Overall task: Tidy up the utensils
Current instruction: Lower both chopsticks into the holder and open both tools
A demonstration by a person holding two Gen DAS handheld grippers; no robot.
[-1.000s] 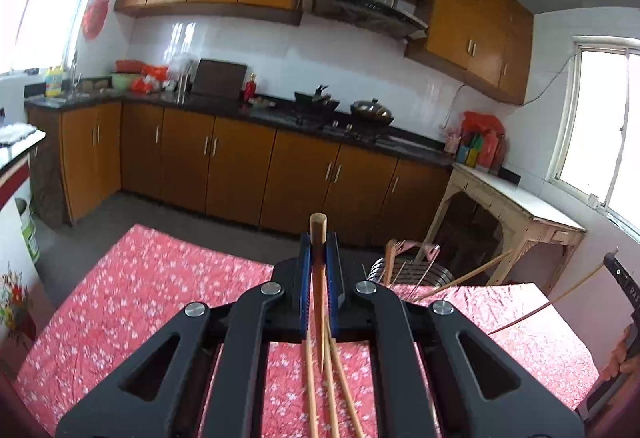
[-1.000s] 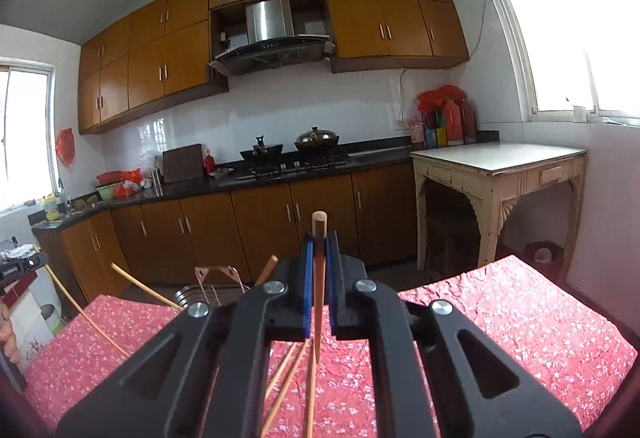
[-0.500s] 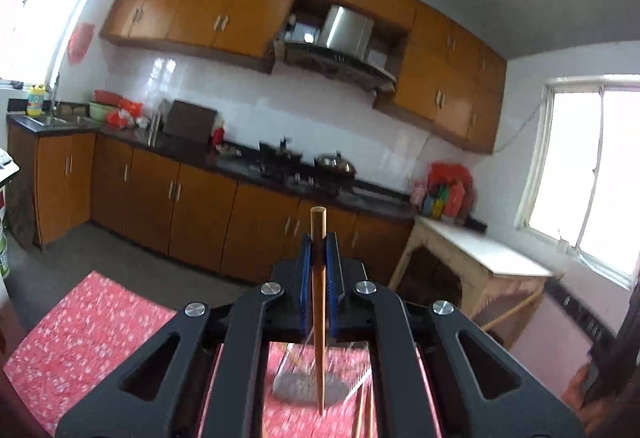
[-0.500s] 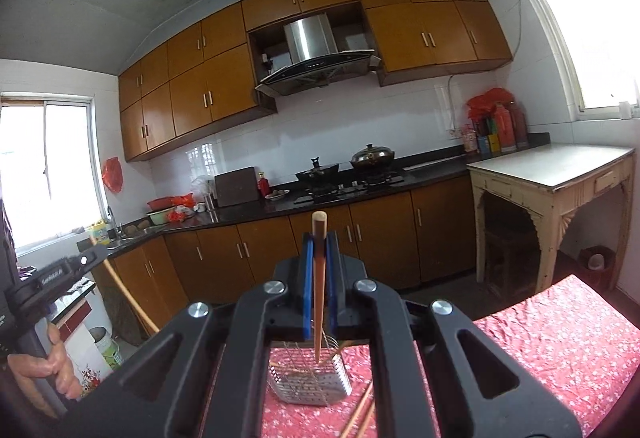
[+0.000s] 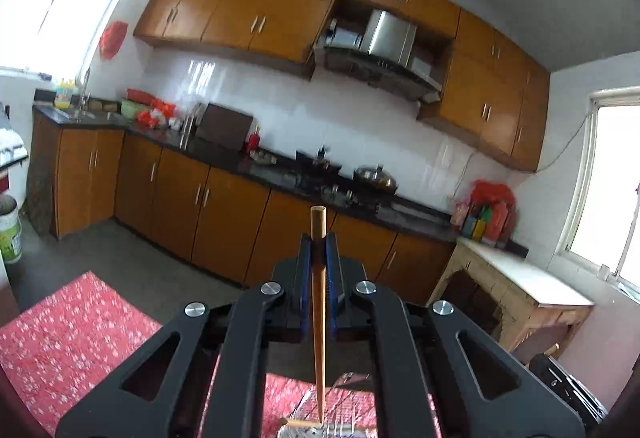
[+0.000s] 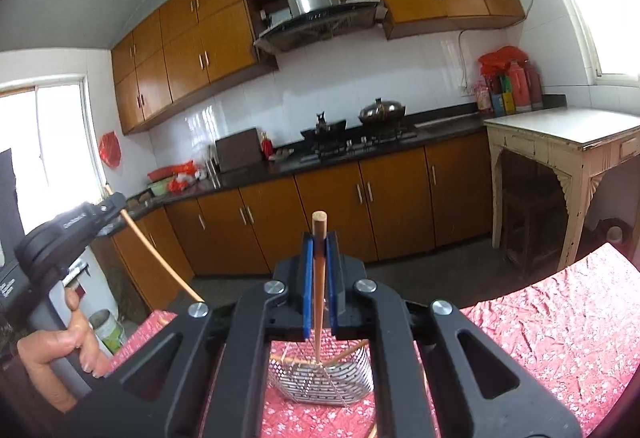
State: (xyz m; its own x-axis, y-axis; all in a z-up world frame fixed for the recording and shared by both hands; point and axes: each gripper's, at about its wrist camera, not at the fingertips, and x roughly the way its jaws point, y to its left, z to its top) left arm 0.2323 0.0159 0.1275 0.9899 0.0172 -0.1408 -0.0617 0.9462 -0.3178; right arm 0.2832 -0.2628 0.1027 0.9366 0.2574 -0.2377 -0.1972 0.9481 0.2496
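Note:
My left gripper (image 5: 319,244) is shut on a wooden chopstick (image 5: 318,322) that hangs down with its thin tip over a metal wire basket (image 5: 340,424) at the bottom edge. My right gripper (image 6: 319,244) is shut on another wooden chopstick (image 6: 318,302) whose tip points into the same wire basket (image 6: 320,378), which stands on the red flowered tablecloth (image 6: 552,334). Chopsticks (image 6: 344,356) lie across the basket. The left gripper with its chopstick (image 6: 156,250) also shows at the left of the right wrist view.
Brown kitchen cabinets (image 6: 328,214) and a dark counter with a stove (image 6: 352,146) run along the far wall. A cream side table (image 6: 560,142) stands at the right. A white bucket (image 5: 10,234) stands on the floor at the left.
Both grippers have lifted their chopsticks off the table and risen, tilting up. The chopstick tips now hang over the wire basket, which has come under them.

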